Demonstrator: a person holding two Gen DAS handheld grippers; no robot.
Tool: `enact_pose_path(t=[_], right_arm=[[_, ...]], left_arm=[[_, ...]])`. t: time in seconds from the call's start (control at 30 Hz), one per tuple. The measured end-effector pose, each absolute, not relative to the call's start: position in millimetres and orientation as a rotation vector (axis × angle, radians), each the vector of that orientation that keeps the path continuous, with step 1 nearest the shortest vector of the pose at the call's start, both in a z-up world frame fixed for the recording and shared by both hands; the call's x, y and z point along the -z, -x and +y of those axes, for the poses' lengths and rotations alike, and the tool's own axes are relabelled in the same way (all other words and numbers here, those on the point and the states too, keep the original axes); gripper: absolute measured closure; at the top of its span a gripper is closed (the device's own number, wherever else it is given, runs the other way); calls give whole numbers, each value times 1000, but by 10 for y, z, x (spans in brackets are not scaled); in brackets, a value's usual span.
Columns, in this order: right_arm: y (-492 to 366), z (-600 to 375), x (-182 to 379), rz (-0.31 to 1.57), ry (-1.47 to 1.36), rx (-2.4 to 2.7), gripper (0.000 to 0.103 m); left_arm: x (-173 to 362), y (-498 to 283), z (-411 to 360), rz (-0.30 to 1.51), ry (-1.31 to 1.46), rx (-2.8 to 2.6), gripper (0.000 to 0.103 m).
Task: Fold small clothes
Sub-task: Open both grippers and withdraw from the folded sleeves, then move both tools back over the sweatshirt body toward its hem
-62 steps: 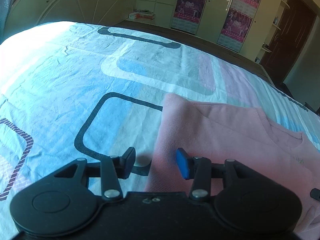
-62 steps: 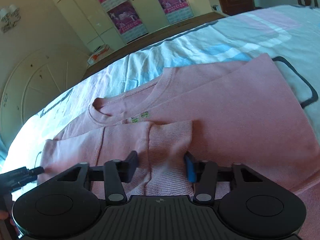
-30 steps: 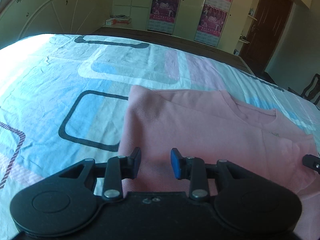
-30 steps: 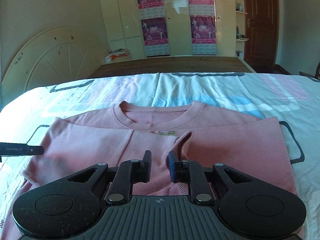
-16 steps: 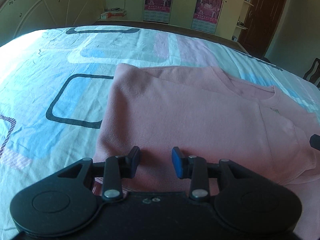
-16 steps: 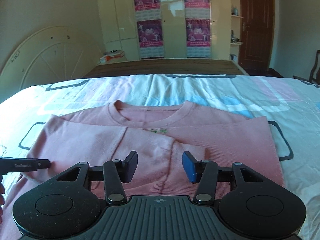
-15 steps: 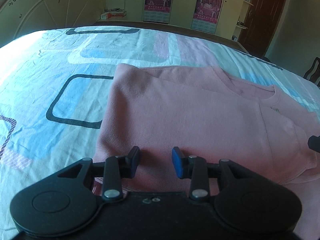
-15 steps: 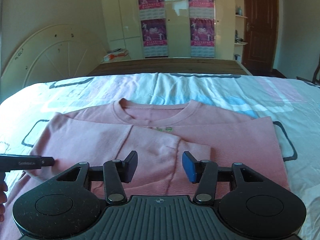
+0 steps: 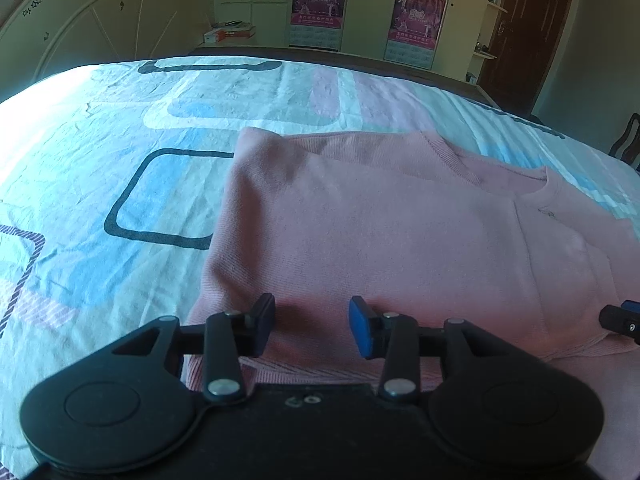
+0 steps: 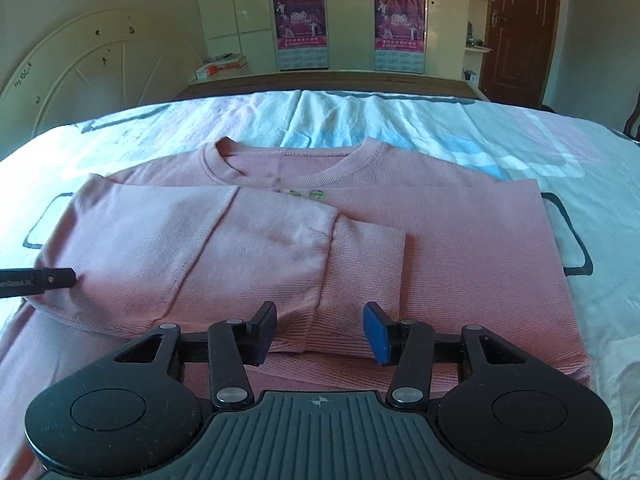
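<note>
On the patterned bedsheet [image 10: 500,140], pink ribbed-knit sweater [image 10: 460,240] with sleeve [image 10: 360,272] folded across, left tool [image 9: 312,326] and right tool [image 10: 320,332] both spread, empty.

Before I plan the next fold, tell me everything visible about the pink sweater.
The pink sweater is a fine-ribbed knit with a round ribbed collar and a small label inside the neck. It lies flat on the patterned bedsheet, collar away from the cameras, one sleeve folded across its front with the ribbed cuff near the open right gripper. The left gripper hovers open over its side.
</note>
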State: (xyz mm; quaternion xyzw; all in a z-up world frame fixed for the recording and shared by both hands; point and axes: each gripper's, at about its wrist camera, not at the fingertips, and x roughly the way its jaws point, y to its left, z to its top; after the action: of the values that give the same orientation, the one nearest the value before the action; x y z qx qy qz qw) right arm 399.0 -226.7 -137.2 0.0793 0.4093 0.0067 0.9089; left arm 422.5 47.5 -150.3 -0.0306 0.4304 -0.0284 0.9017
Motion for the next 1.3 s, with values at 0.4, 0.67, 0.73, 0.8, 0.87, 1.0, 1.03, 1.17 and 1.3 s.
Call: enact_pose_path(t=[0.4,0.67,0.73,0.8,0.87,1.0,1.03,1.17,1.3], right_arm=[[-3497,-1774,1326,872,-163,-198,54],[-3163,-2125,1568,926,-78,-142,54],[-3060,-2264,1564,920,-63,-126,54],[-2974,-2373,1568,917,-62,-116,54],[-2900,-2478,1569,914,-70,-115,54],[-2837,-2524,1522,911,-67,-138,54],[-2814,-2516,1492,907,-74,-148,54],[-2730,-2383,1356,881,-121,-208,54],[-2624,-2151,1282,877,-157,-265,54]], left_arm=[[1492,-3552,-87,935,38,194,56],[1611,-3372,-29,930,-15,121,50],[1607,-3349,5,933,-11,97,48],[1599,-3316,5,933,-16,72,48],[1592,-3282,-21,937,-22,45,48],[1523,-3181,-104,948,-15,-18,48],[1501,-3144,-128,948,-17,-20,48],[1404,-2893,-271,938,-54,22,42],[1403,-2705,-344,948,-74,72,41]])
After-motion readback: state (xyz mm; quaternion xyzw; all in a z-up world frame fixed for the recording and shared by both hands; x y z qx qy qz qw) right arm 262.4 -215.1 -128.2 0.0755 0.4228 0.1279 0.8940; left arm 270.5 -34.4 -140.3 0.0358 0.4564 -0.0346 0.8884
